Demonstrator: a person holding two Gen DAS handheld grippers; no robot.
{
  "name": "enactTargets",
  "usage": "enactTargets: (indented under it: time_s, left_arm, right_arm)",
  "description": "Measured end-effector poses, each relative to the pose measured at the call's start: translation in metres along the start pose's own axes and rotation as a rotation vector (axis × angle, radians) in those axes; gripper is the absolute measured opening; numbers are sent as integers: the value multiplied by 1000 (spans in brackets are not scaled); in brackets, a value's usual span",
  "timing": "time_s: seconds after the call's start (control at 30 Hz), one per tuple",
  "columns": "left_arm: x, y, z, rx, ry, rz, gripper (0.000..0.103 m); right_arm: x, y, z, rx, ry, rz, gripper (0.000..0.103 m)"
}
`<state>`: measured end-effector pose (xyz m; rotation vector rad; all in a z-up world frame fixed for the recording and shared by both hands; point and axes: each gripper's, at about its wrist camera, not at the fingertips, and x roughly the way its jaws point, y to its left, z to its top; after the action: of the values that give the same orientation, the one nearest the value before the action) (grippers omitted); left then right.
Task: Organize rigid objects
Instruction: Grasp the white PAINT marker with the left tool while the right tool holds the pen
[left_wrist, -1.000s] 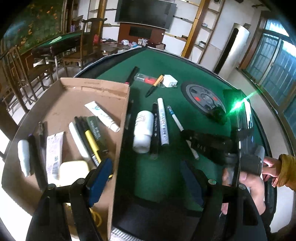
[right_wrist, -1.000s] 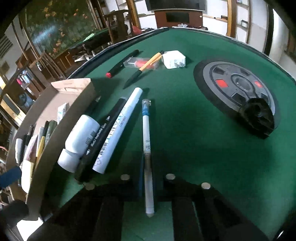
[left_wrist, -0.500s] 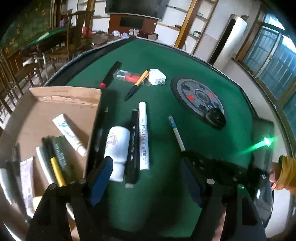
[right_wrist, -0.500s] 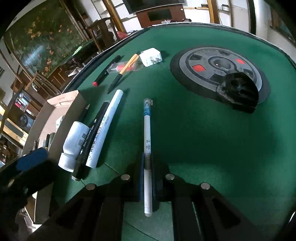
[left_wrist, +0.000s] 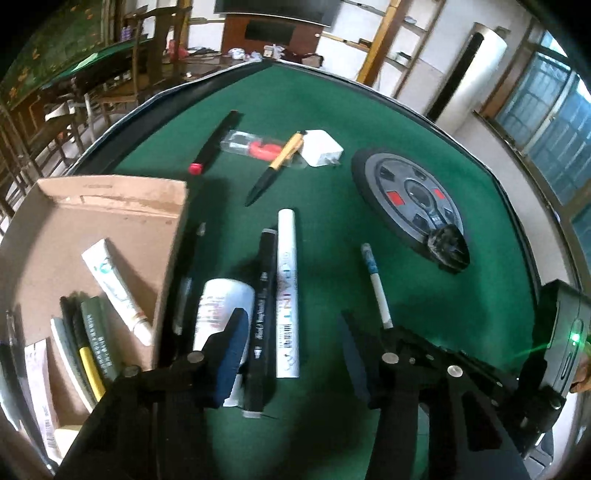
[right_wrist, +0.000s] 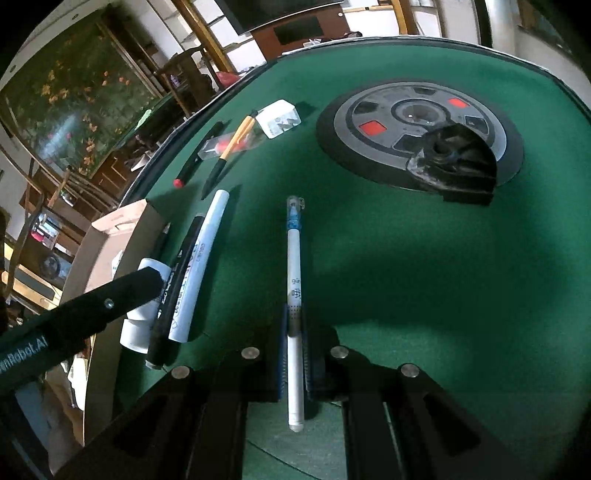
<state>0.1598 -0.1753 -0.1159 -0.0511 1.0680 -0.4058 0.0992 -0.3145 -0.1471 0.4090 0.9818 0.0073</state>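
Left gripper (left_wrist: 291, 354) shifted over markers; clamped white pen (right_wrist: 294, 295) points away.

Pens beside a box on the table
White plastic bottle (left_wrist: 221, 314), black marker (left_wrist: 263, 295) and white paint marker (left_wrist: 287, 291) lie side by side right of the brown cardboard box (left_wrist: 110, 206) on the green felt table (left_wrist: 332, 229).

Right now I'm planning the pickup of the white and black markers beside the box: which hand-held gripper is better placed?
Left. The left hand-held gripper hovers over the markers, jaws closing; the right hand-held gripper already clamps a pen.
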Motion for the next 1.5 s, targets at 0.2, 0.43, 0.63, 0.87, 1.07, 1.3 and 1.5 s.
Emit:
enactTargets:
  time_s: [0.2,0.43,0.63,0.87,1.07,1.3,1.5]
  left_arm:
    - [19,-3,6,-7,50,-16,40]
    - [36,-10,9,5,83,5,39]
    - [48,-12,8,22,75,45,22]
    - [39,-11,-8,41,91,47,14]
    - [38,-16,-11,73,58,78,14]
    - [33,-15,-19,92,39,78,14]
    - [32,-15,-21,95,37,76,14]
  right_arm:
    - [1,-1,0,12,3,6,7]
    - [1,-3,1,17,3,10,7]
    - [1,-4,1,21,4,14,7]
    - [1,-4,0,18,2,13,7]
    - [1,-2,0,8,-3,4,7]
    - [0,-2,0,-1,-10,-6,7]
    - [1,2,0,-18,-18,-23,7]
